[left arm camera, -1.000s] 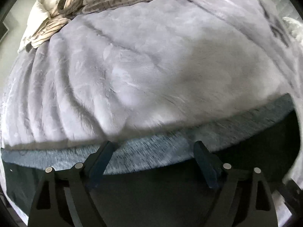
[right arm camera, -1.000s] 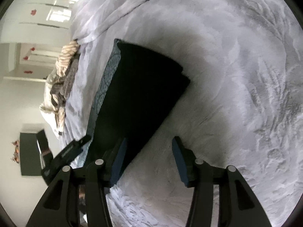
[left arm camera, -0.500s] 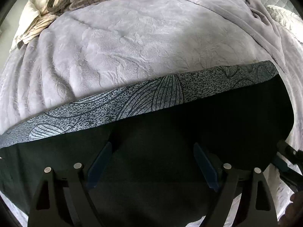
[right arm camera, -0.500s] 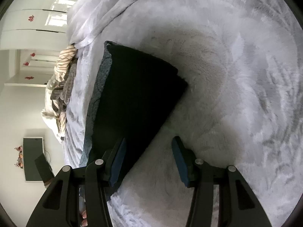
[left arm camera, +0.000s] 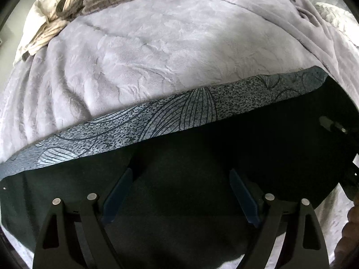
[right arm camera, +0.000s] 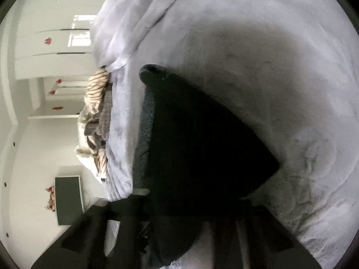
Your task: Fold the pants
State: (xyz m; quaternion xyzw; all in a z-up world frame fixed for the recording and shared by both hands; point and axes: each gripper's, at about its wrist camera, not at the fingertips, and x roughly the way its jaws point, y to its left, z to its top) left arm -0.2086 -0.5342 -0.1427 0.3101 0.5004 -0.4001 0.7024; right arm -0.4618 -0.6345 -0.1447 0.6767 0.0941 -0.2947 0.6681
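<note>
A bed under a grey blanket (left arm camera: 157, 51) fills both views. The dark pants (left arm camera: 190, 201) lie folded on the blanket, their leaf-patterned band (left arm camera: 179, 116) along the far edge; no writing is legible. The left gripper (left arm camera: 179, 192) hovers over the pants, fingers (left arm camera: 119, 190) apart. The right gripper (right arm camera: 179, 228) is closing on the pants' near edge.

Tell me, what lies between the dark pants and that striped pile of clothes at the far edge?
Only bare grey blanket separates the pants from the striped clothes, clearest in the left wrist view.
</note>
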